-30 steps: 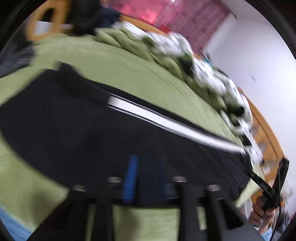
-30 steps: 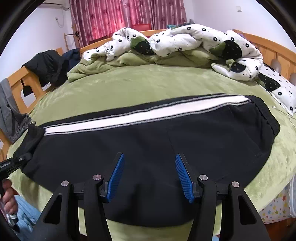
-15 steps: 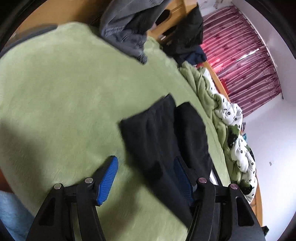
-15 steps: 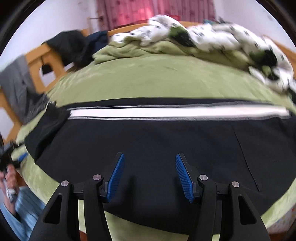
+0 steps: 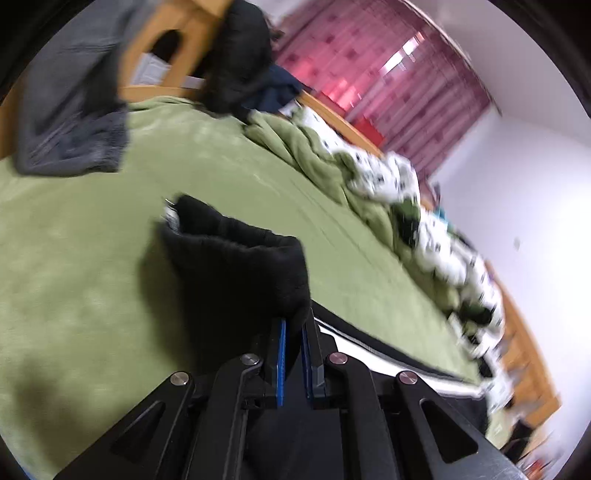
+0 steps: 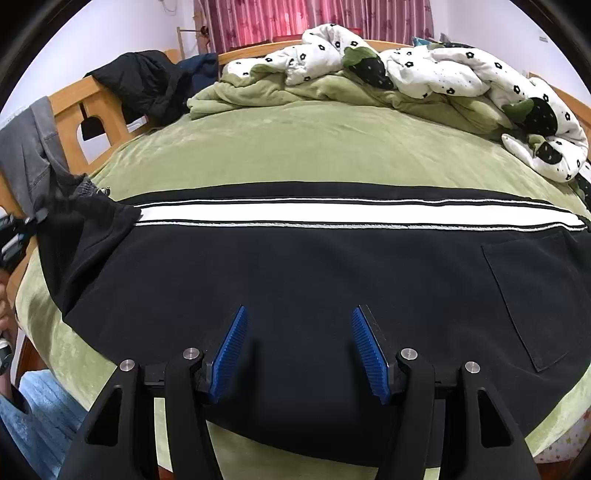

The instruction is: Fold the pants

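Black pants with a white side stripe lie flat across the green bed cover. In the left wrist view my left gripper is shut on the pants' leg end, which stands up bunched above the blue pads. The right wrist view shows that same gripper at the far left edge, with the leg end lifted off the bed. My right gripper hangs open just above the middle of the pants, nothing between its pads. A back pocket shows at the right.
A crumpled white flowered quilt and a green blanket lie along the bed's far side. A dark jacket and a grey garment hang on the wooden bed frame at the left. Red curtains hang behind.
My left gripper, open beside the leg end half a second ago, has shut on it and raised it. The right gripper shifted along the pants and now holds still, open.
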`<control>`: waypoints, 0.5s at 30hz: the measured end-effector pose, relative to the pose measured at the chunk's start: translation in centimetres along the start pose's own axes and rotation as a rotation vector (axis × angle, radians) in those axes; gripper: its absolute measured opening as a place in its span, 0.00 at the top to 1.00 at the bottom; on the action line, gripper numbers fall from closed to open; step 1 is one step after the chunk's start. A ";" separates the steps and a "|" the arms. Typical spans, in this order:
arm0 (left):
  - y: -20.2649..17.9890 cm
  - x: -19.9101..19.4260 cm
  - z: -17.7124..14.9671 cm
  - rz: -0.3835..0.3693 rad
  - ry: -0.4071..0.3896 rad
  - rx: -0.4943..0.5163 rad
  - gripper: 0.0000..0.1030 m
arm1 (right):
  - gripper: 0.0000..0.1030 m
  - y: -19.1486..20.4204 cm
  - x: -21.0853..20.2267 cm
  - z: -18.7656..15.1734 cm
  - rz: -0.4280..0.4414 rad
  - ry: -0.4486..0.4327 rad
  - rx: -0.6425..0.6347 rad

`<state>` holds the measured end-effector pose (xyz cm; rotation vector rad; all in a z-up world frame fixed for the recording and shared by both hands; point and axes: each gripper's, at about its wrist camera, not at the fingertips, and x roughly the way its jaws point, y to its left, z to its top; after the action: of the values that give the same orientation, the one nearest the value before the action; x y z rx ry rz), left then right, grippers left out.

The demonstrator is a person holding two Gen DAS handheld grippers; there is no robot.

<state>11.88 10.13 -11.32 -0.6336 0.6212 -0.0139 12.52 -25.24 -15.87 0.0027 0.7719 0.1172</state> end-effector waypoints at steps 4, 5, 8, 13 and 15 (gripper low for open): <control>-2.8 5.0 -2.1 0.049 0.104 0.087 0.93 | 0.43 0.0 -0.2 -0.5 -0.031 0.008 -0.025; -3.5 6.6 -3.1 0.097 0.142 0.131 0.93 | 0.43 0.1 -0.3 -0.6 -0.035 0.005 -0.033; -3.9 8.6 -5.5 0.201 0.218 0.214 0.89 | 0.43 0.3 -0.8 -0.9 -0.040 0.001 -0.063; -4.7 5.2 -6.8 0.080 0.202 0.262 0.25 | 0.43 0.5 -1.8 -1.4 -0.044 -0.007 -0.101; -5.1 3.8 -7.2 0.149 0.142 0.303 0.25 | 0.43 0.5 -2.1 -1.5 -0.037 -0.006 -0.099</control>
<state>11.92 1.23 -15.08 -0.2933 0.7844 -0.0138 9.91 -25.08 -15.47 -0.1046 0.7594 0.1201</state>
